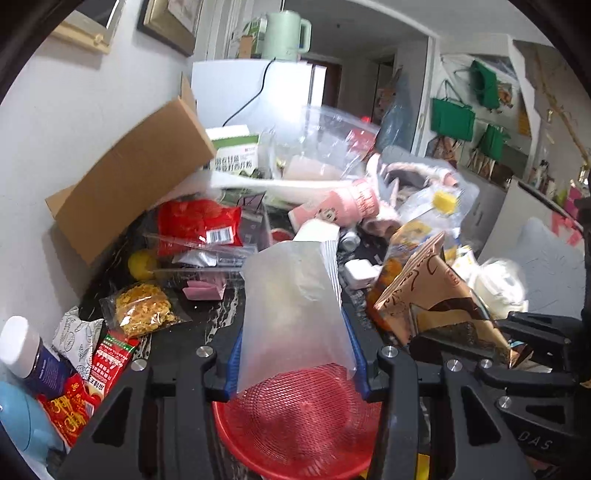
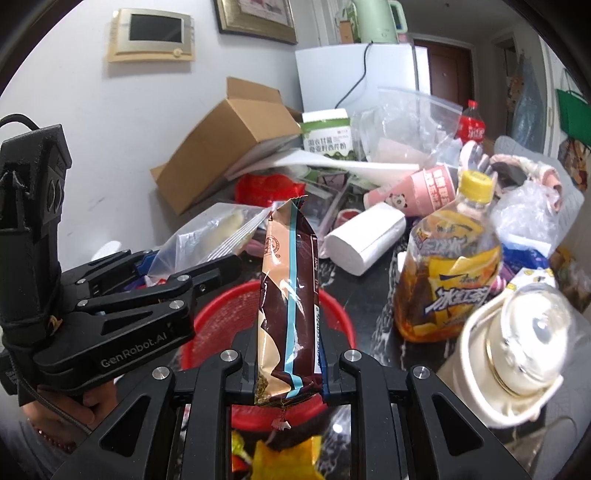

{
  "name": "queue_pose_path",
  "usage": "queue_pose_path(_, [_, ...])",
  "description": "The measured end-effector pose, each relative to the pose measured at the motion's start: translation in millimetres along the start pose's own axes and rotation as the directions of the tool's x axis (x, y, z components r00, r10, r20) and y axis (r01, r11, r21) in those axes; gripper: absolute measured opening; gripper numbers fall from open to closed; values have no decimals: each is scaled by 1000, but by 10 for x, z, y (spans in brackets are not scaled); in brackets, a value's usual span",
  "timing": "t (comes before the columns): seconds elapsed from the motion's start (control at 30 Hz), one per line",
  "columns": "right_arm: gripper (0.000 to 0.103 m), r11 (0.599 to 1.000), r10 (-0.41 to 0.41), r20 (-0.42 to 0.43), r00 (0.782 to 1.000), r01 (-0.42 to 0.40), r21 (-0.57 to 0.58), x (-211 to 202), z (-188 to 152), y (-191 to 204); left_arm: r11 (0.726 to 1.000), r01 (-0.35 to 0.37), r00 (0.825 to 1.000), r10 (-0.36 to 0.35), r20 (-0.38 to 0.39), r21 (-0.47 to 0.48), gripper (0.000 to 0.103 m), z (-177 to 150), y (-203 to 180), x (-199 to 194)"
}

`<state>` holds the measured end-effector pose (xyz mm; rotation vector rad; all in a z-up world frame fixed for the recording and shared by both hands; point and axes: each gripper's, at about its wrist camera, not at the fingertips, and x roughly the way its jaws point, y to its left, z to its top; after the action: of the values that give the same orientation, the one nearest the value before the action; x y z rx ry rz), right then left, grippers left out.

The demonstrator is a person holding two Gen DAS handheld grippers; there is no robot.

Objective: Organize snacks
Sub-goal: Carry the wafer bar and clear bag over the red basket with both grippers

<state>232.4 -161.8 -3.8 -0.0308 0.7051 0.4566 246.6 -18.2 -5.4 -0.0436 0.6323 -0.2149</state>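
An open cardboard box (image 2: 225, 136) is seen tilted at the table's far left edge; a green kettle (image 1: 282, 35) is noted on a white fridge (image 1: 255, 92) beyond.

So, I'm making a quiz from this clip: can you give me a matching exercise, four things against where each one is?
Things:
1. clear bag
2. brown packet
3. tea bottle
4. red basket

Places:
A. in the right gripper
B. in the left gripper
C. standing right of the basket
D. under both grippers

Pairs: 1-B, 2-A, 3-C, 4-D
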Motion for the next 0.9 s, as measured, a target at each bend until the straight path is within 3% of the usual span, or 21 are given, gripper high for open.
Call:
queue_pose_path(0.37, [21, 999, -36, -112, 993, 34, -20, 519, -24, -113, 998, -56, 990, 59, -128, 28, 46, -88, 93, 561])
queue_pose_path(0.77, [23, 998, -61, -202, 977, 60, -12, 803, -70, -185, 991, -113, 968, 124, -220, 65, 48, -164, 102, 806])
queue_pose_path(0.9, [23, 997, -75, -214, 974, 75, -9, 814, -88, -191, 987, -142, 959, 155, -238, 73, 57, -166, 104, 832])
